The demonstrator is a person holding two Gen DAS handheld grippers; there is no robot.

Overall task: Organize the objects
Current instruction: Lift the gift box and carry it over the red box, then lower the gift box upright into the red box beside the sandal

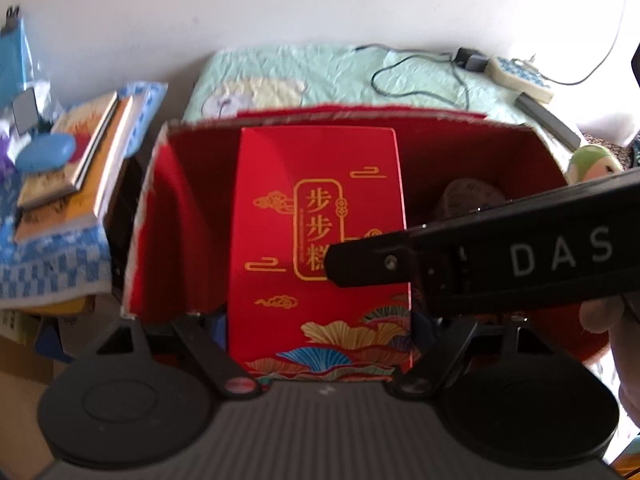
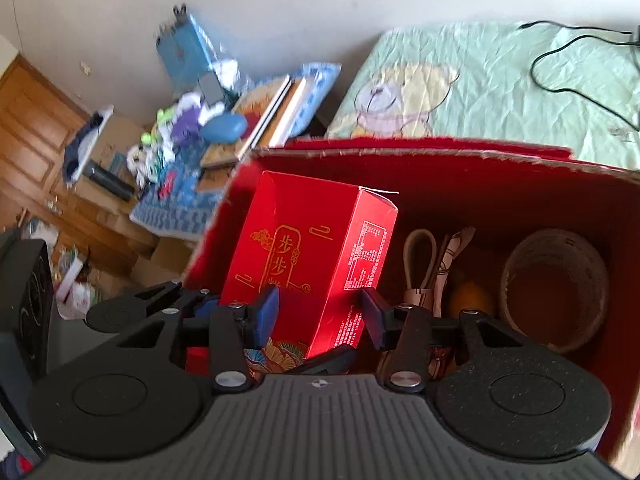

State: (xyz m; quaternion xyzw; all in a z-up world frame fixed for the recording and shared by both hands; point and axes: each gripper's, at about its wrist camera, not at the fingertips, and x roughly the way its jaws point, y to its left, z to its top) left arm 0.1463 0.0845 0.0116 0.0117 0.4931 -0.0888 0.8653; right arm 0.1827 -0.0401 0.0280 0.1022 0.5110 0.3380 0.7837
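Note:
A small red box (image 1: 320, 208) with gold characters stands tilted inside a large red carton (image 1: 460, 152). My left gripper (image 1: 322, 324) is shut on the box's lower part, its fingertips hidden behind the box. From the right, my right gripper's black finger (image 1: 360, 264) lies across the box's front face. In the right wrist view the right gripper (image 2: 320, 312) stands open, with blue pads (image 2: 268, 312) on either side of the box (image 2: 304, 240) near its corner. The carton (image 2: 400, 154) also holds a tape roll (image 2: 556, 292) and a looped strap (image 2: 420, 264).
Behind the carton is a bed with a green sheet (image 1: 320, 76), with a black cable and charger (image 1: 468, 58) on it. To the left, stacked books (image 1: 80, 148) and a blue case (image 1: 46, 152) lie on a blue cloth. A plush toy (image 1: 592, 162) sits at the right.

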